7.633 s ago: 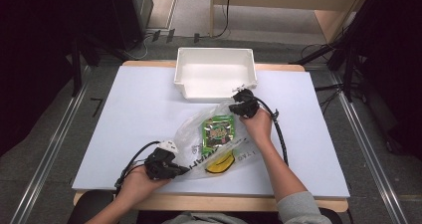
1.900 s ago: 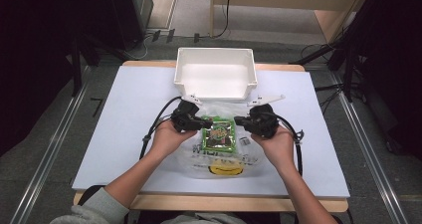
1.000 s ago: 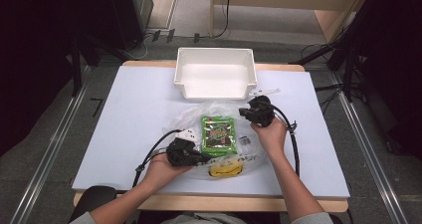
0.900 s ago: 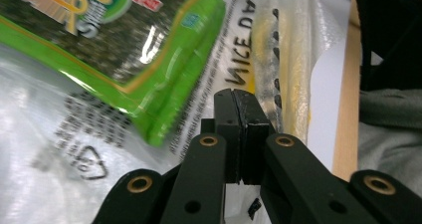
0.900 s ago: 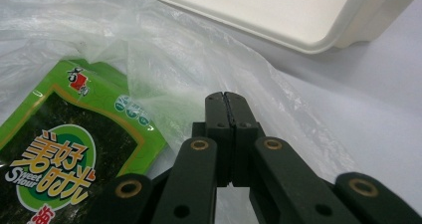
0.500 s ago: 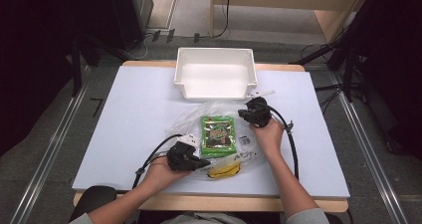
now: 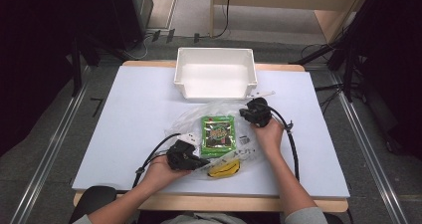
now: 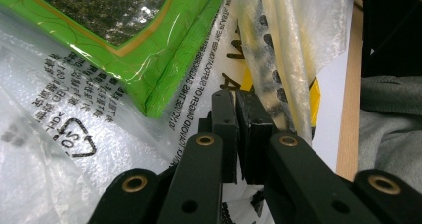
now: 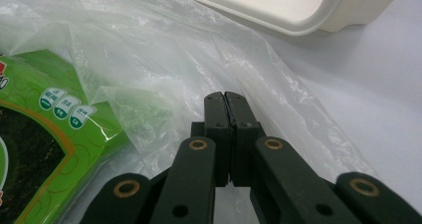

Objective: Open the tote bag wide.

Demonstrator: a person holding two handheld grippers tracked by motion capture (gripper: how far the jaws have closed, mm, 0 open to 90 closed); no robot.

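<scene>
The white desk point(image 7: 124, 134) carried everything, with a shallow white plastic tray point(image 7: 215, 77) at its far edge. Just in front of the tray lay a clear plastic bag point(image 7: 199, 115), thin, crinkled and printed with black text, holding a flat, glossy green snack packet point(image 7: 218, 136) and, nearer the person, a yellow-and-black printed patch point(image 7: 224, 168). The packet's long axis ran from the person toward the tray, between the two hands. The left gripper point(image 7: 197, 162) sat at the bag's near edge, its jaws closed and apparently pinching the film point(image 8: 199, 109) beside the yellow patch. The right gripper point(image 7: 248, 113) sat at the bag's far right corner, jaws shut on the film point(image 9: 164, 79). The packet lay just beside both, perhaps nearer the left.
</scene>
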